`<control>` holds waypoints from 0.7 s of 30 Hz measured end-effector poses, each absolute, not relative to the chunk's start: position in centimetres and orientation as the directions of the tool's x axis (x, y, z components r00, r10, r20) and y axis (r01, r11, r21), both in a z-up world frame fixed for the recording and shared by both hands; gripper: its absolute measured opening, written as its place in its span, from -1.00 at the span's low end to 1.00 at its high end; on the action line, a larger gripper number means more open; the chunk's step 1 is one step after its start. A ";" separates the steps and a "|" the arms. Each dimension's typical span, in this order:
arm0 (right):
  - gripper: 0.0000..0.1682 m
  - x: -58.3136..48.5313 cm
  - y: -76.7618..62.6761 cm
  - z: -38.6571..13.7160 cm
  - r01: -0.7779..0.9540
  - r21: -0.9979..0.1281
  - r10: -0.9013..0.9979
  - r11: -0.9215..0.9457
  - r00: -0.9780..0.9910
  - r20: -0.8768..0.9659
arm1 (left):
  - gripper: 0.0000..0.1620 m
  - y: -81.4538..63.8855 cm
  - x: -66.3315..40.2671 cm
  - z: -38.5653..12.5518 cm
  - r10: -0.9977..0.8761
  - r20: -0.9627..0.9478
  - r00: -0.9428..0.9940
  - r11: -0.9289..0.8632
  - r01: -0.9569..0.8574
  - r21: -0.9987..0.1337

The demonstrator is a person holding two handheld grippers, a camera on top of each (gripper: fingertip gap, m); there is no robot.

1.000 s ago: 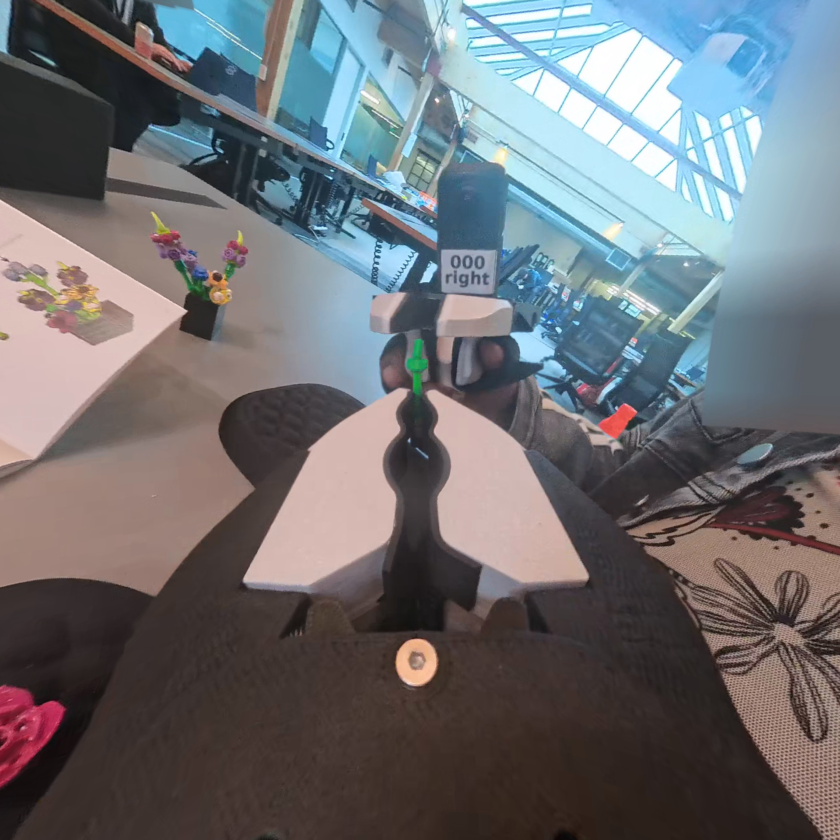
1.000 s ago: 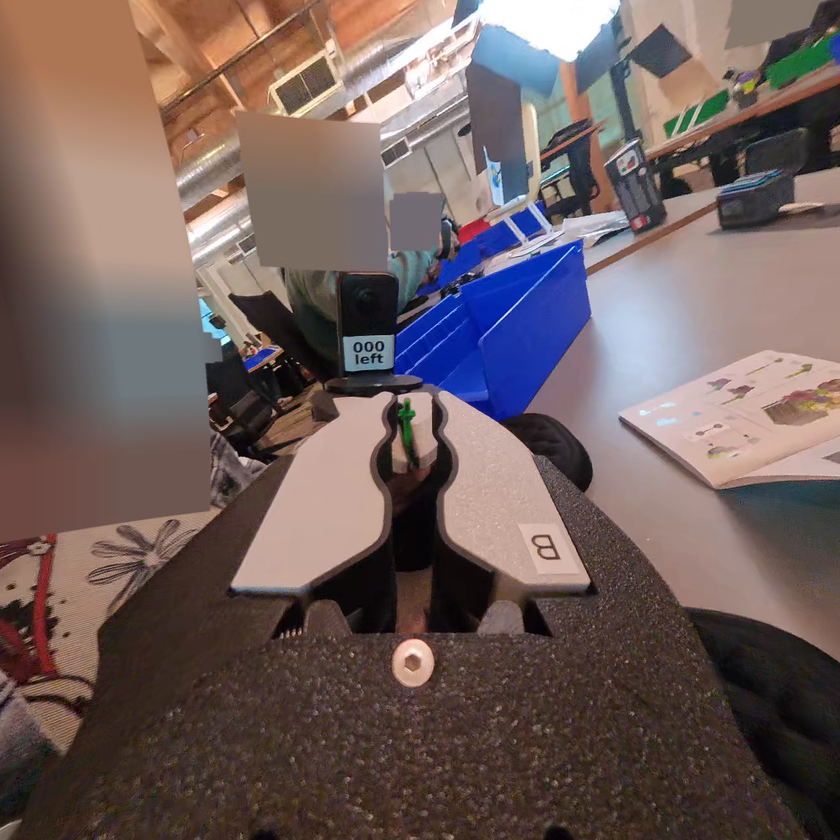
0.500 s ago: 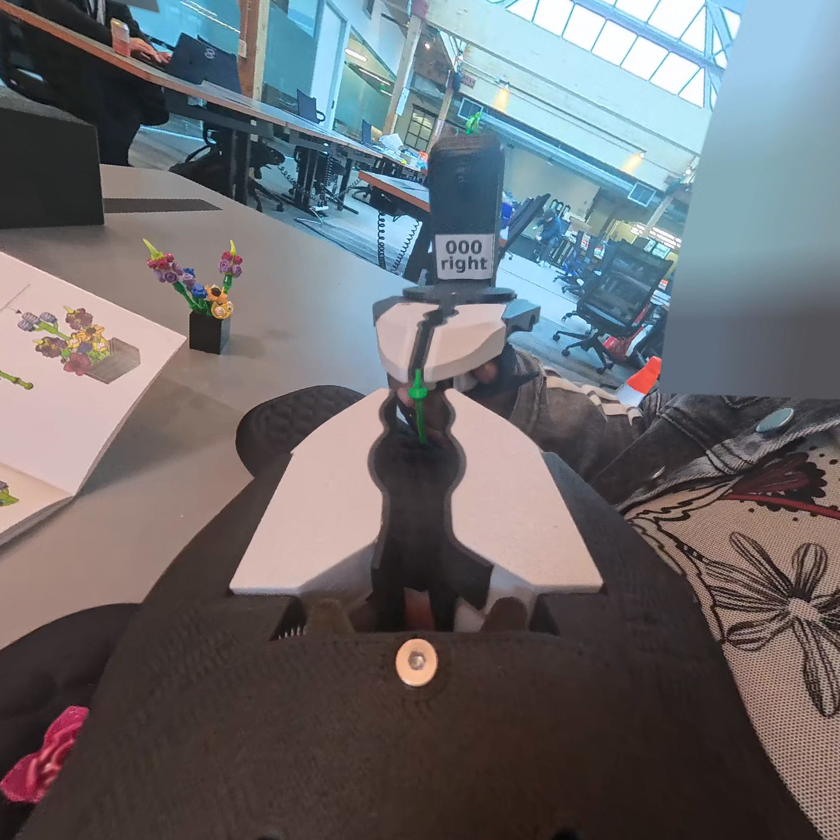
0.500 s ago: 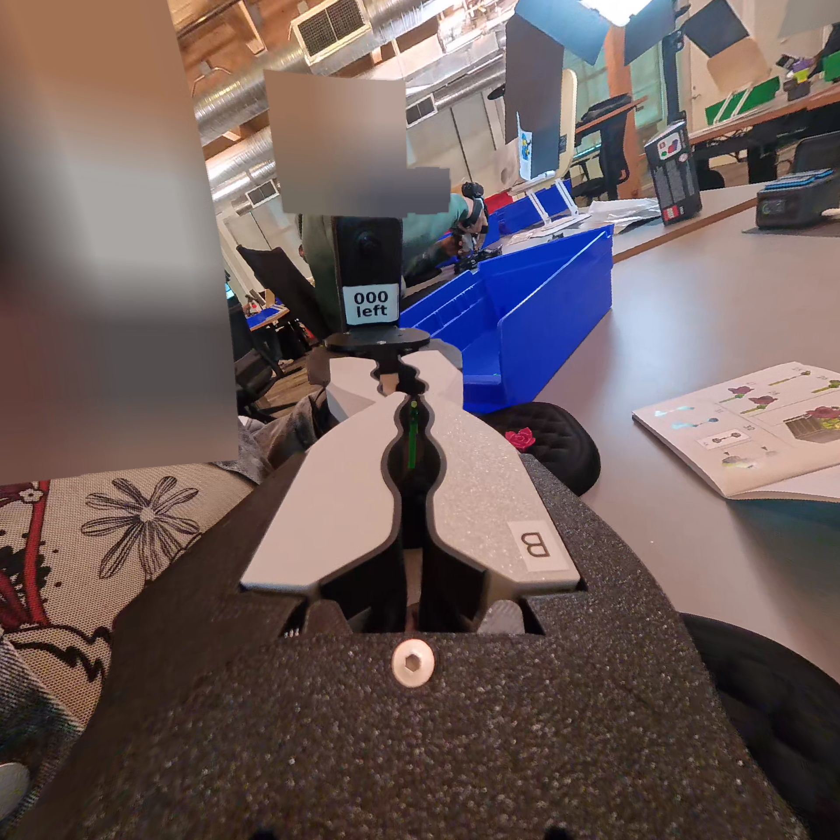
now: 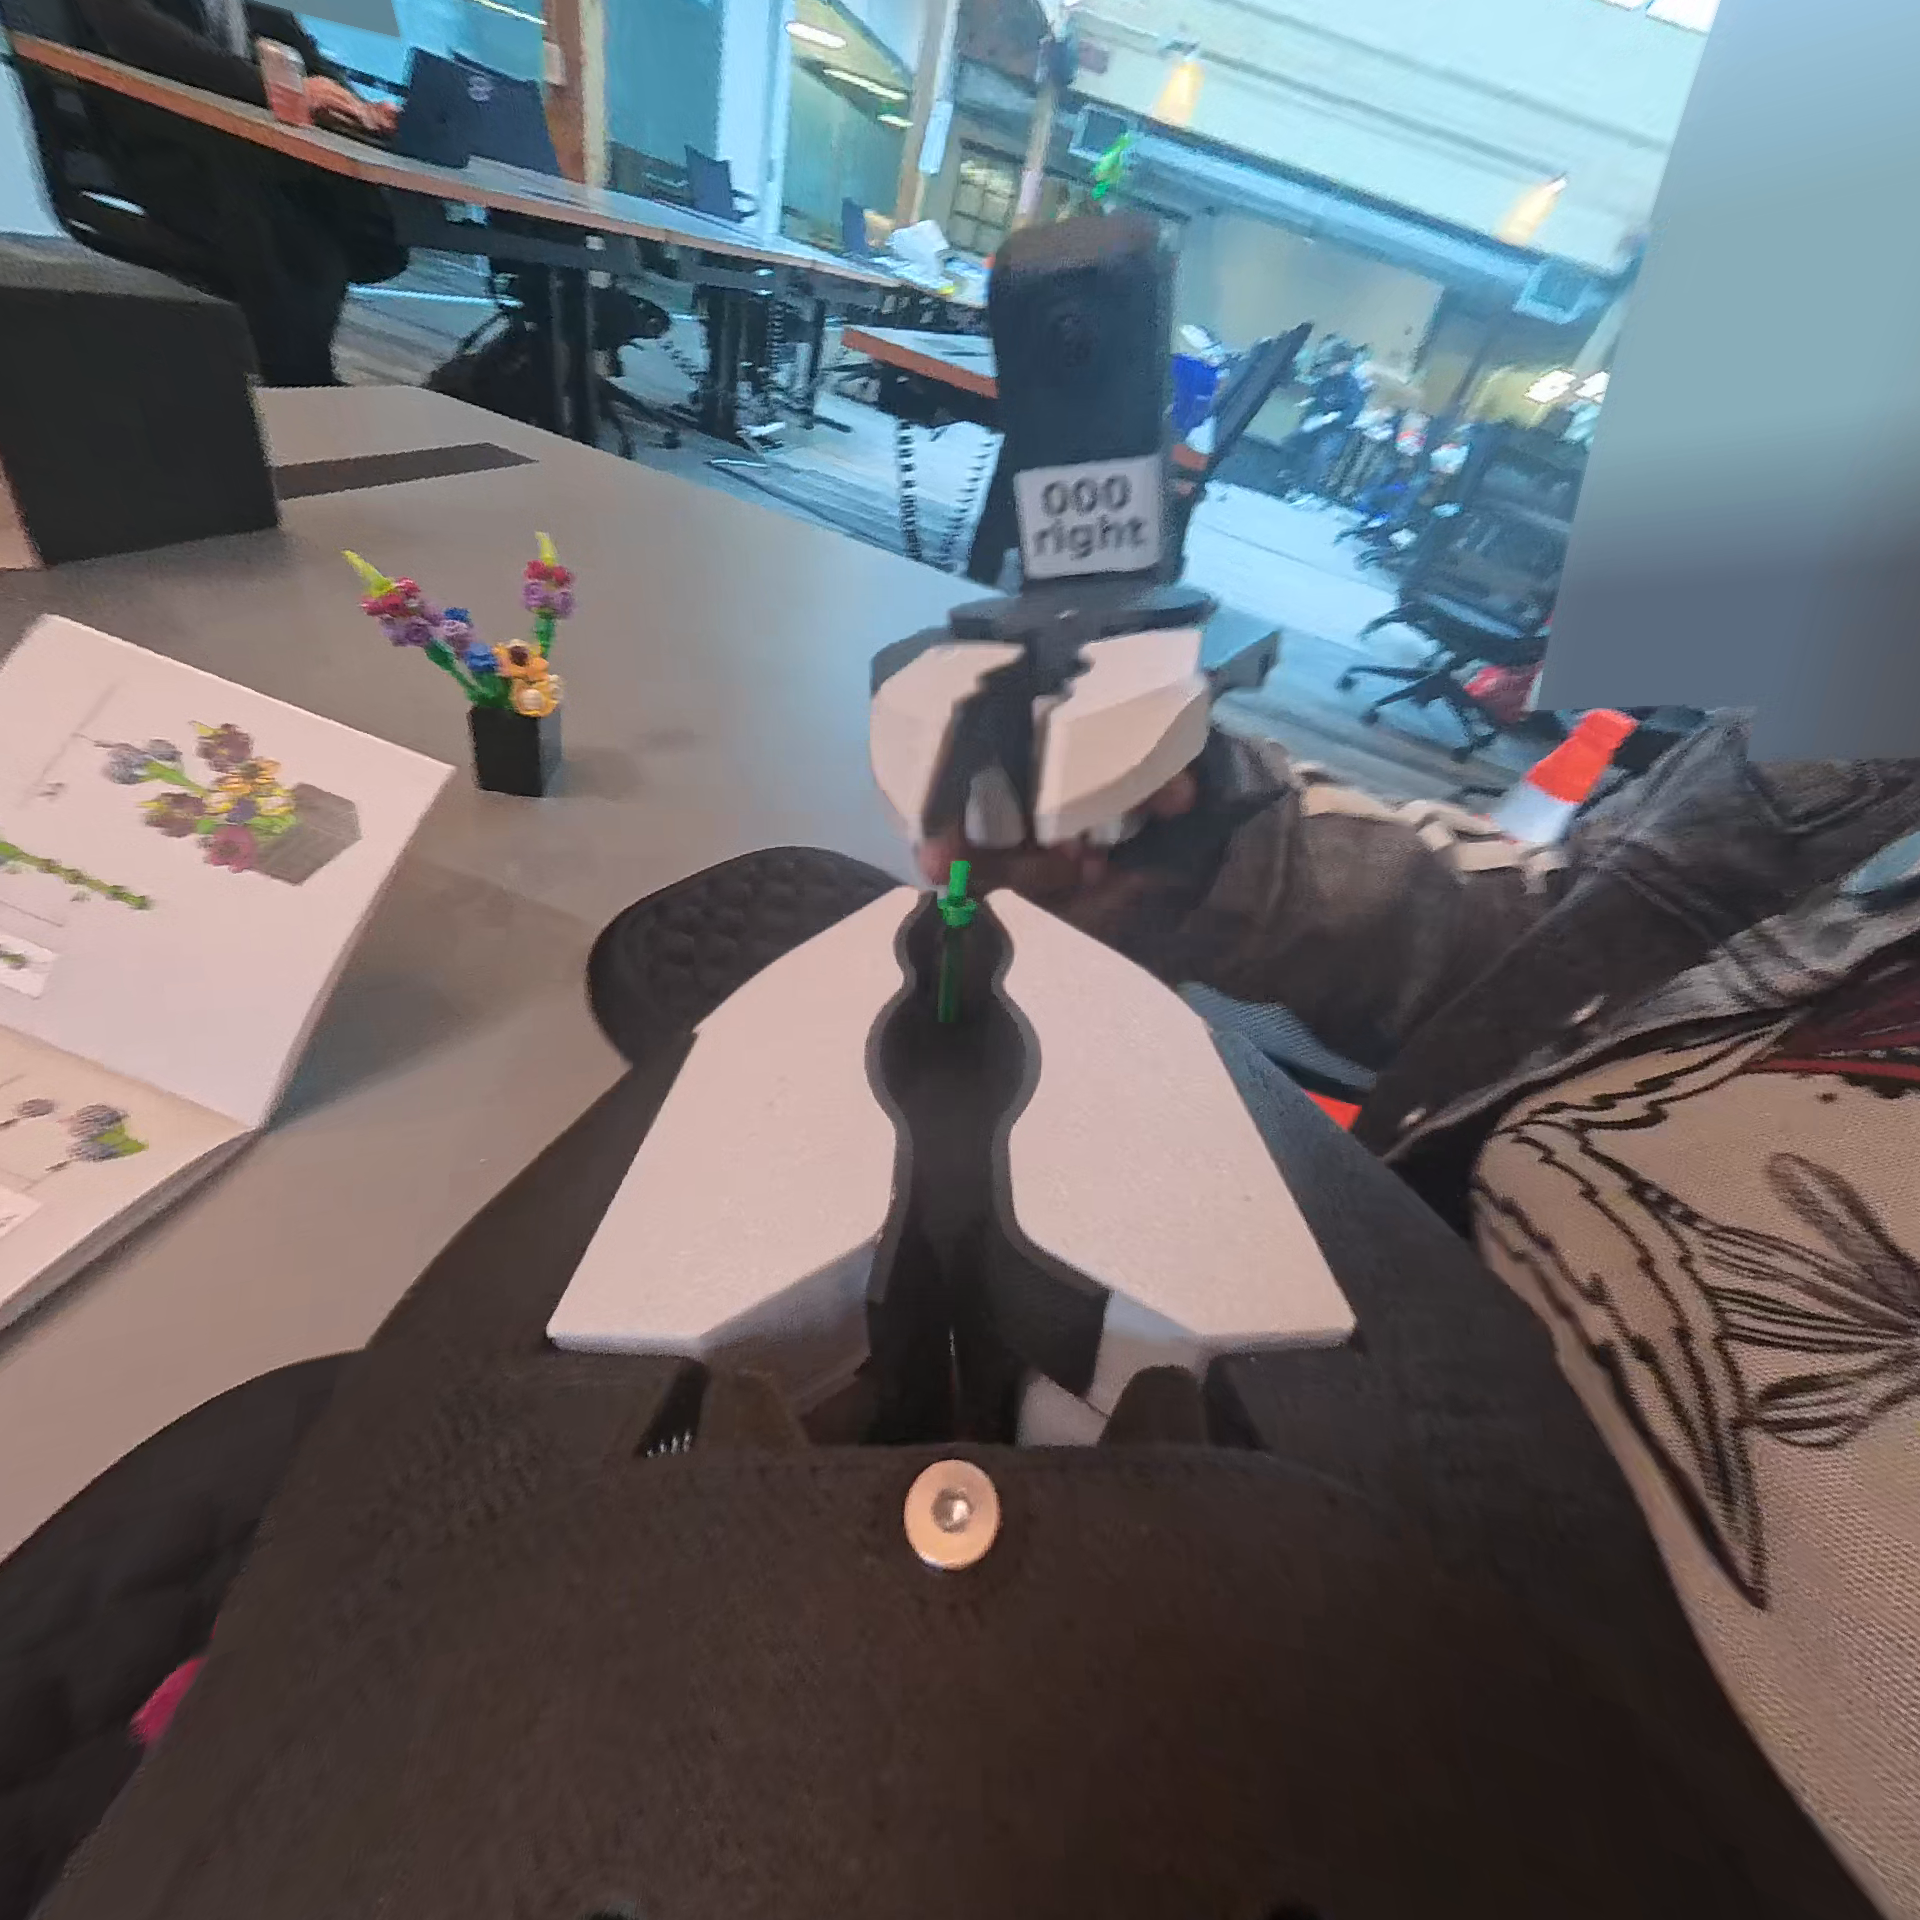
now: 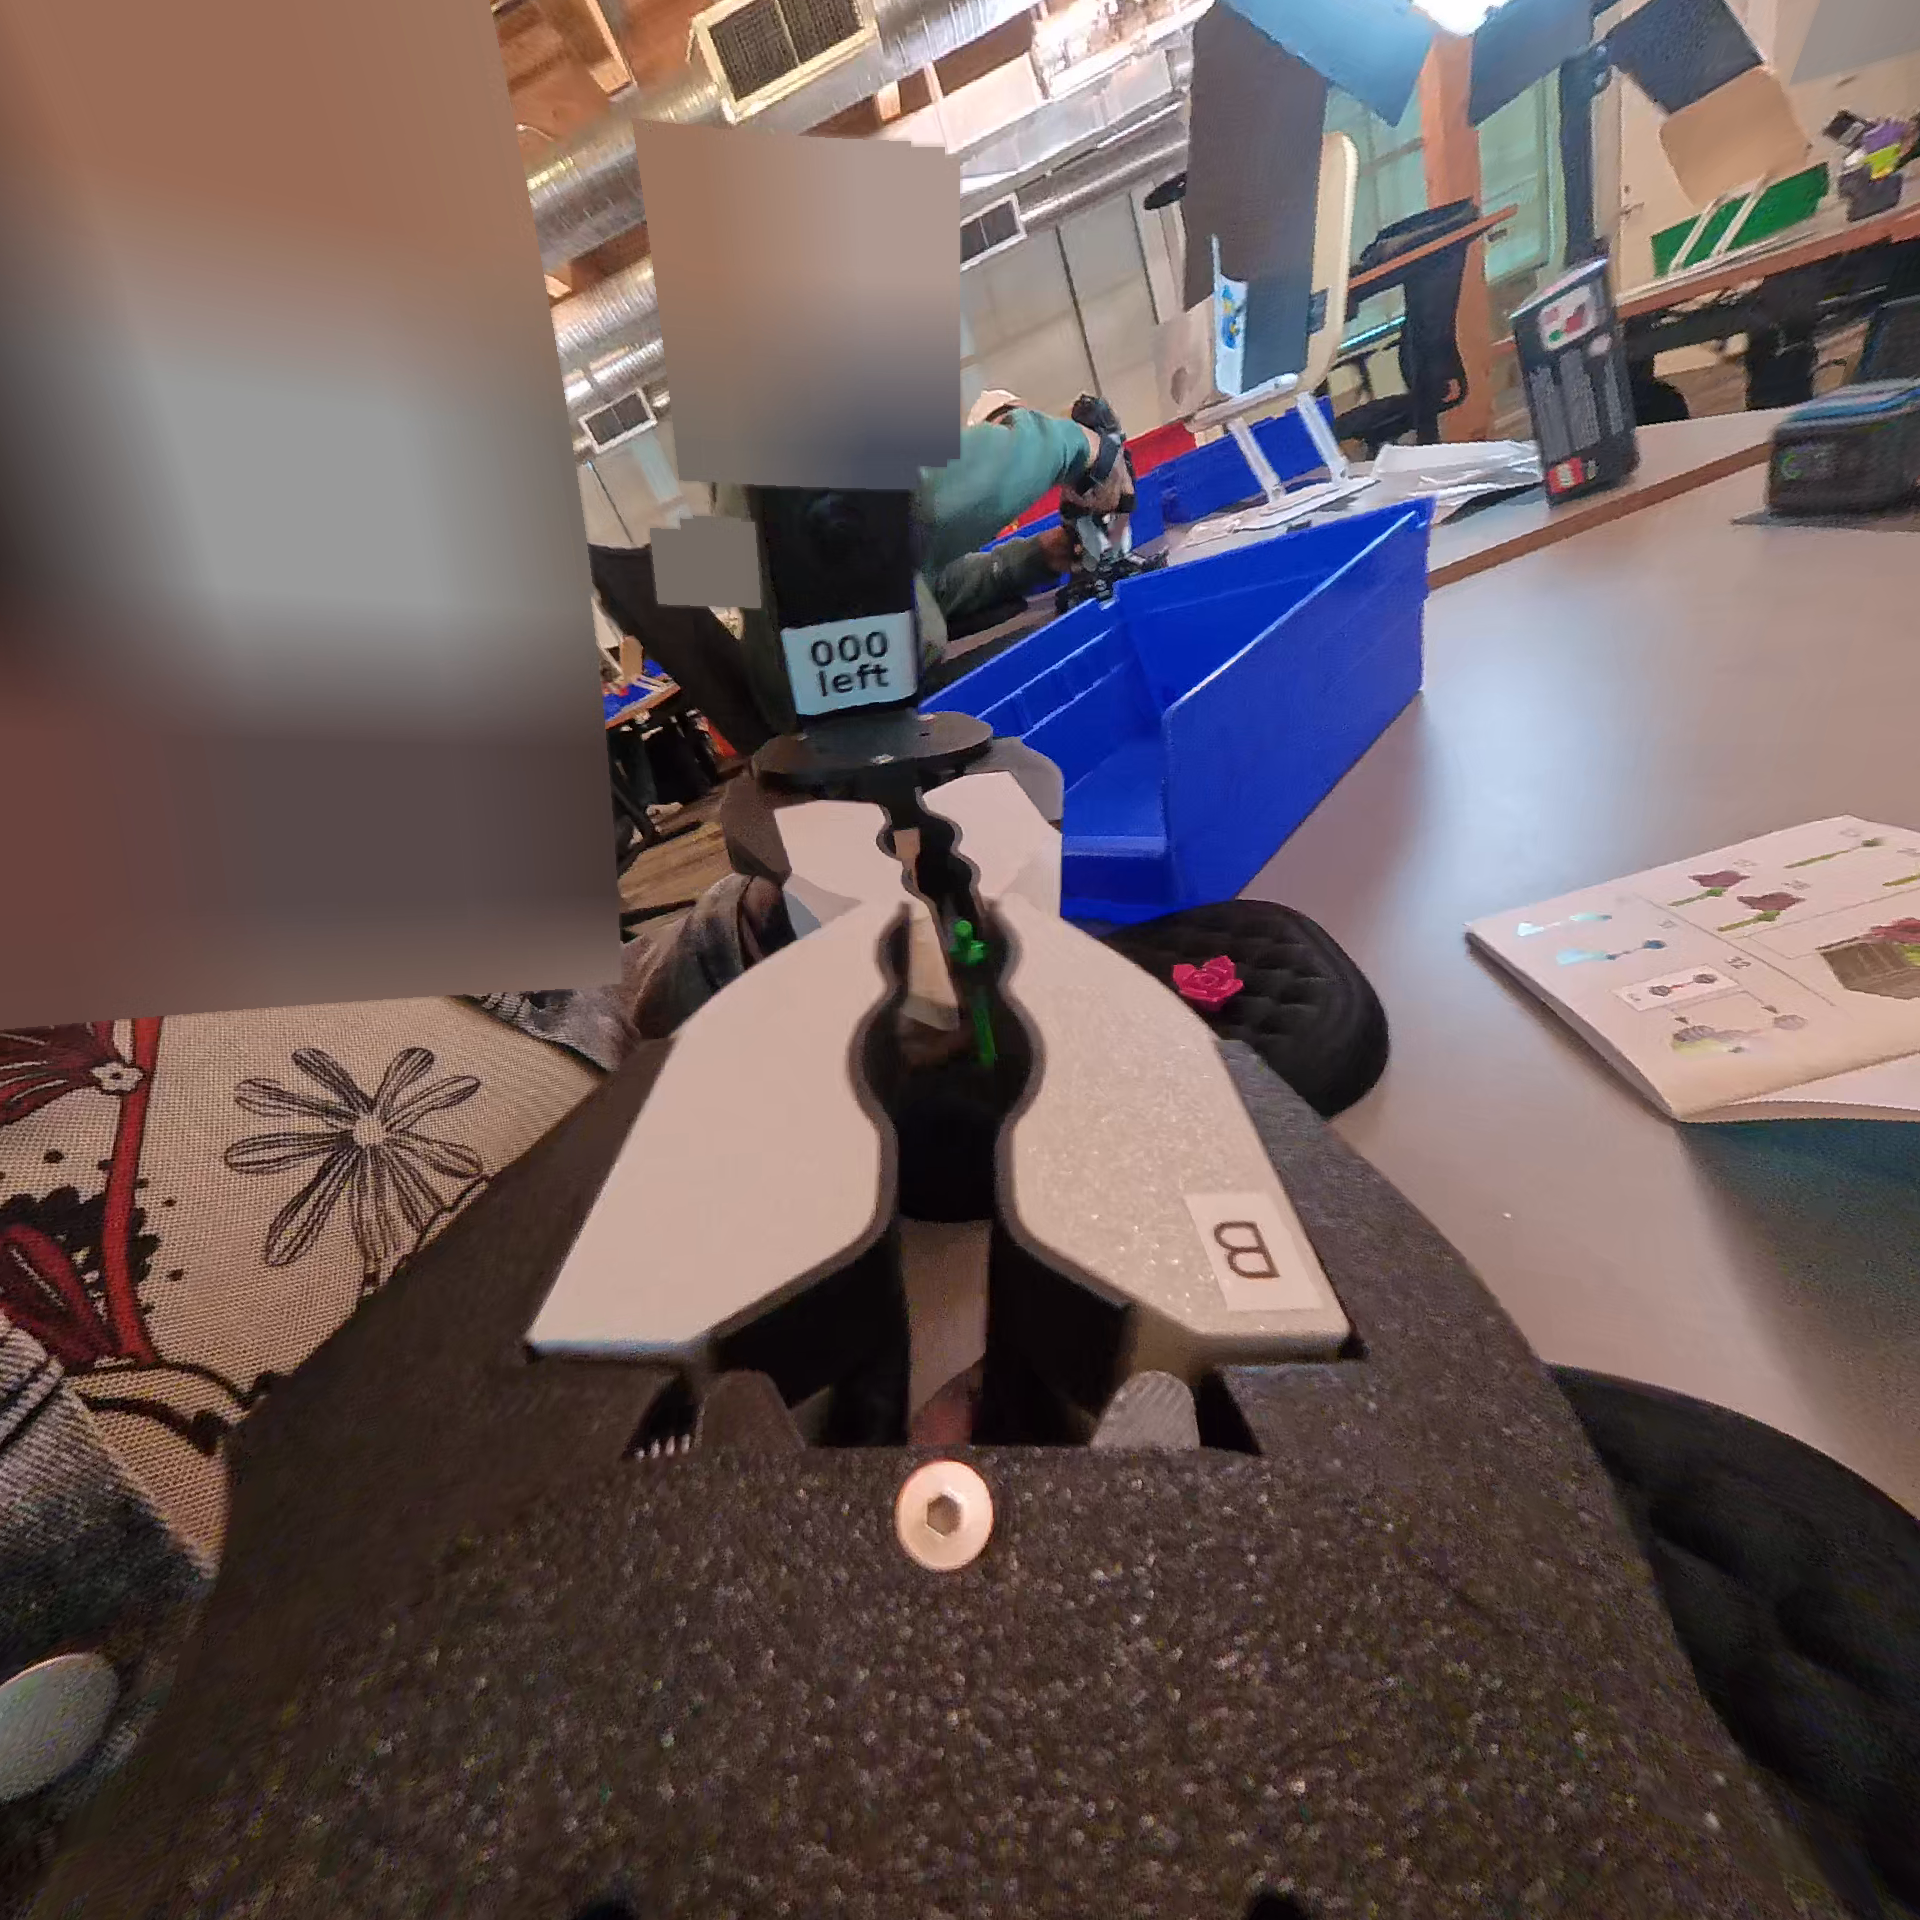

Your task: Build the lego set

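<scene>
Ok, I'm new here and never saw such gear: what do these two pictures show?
A person holds two tongs, each carrying a camera that looks along its fingers. One picture comes from the left tongs, the other from the right tongs; they face each other, so each shows the other. The left pair is shut on a green lego stem; the right pair stands slightly open. On the grey table are an instruction booklet, a small lego flower pot, a blue bin and a pink flower piece on a black pad.
</scene>
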State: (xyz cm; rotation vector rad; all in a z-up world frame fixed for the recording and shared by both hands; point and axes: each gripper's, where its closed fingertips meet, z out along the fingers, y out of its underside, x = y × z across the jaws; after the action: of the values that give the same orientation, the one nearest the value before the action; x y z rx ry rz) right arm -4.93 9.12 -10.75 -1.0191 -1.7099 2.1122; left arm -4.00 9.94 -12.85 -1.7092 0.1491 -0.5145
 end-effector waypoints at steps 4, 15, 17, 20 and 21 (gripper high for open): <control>-0.72 -4.6 13.8 -12.3 0.262 -0.937 0.756 -0.229 -0.559 -0.341 | -0.90 9.5 -4.9 -12.7 -0.321 0.258 0.911 -0.153 0.219 -0.964; -0.83 -1.3 15.9 -21.3 0.551 -0.797 0.907 0.248 -0.420 -0.008 | -0.91 9.0 -4.9 -13.2 -0.366 0.373 0.853 -0.154 0.340 -0.928; -0.82 -1.2 15.7 -21.3 0.433 -0.784 0.839 0.445 -0.507 0.196 | -0.90 9.0 -4.7 -13.3 -0.376 0.370 0.850 -0.156 0.335 -0.929; -0.83 -1.3 16.3 -20.5 0.228 -0.673 0.651 0.704 -0.587 0.481 | -0.91 9.0 -4.4 -13.4 -0.389 0.367 0.845 -0.166 0.327 -0.930; -0.83 -1.5 16.6 -20.4 0.169 -0.605 0.564 0.778 -0.611 0.555 | -0.90 9.0 -4.4 -13.4 -0.393 0.365 0.844 -0.172 0.323 -0.931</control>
State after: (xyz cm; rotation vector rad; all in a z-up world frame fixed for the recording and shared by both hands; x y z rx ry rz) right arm -1.46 16.62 -20.38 -0.5424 -2.1903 0.6515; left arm -4.35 8.98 -13.42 -1.6242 0.0560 -0.6340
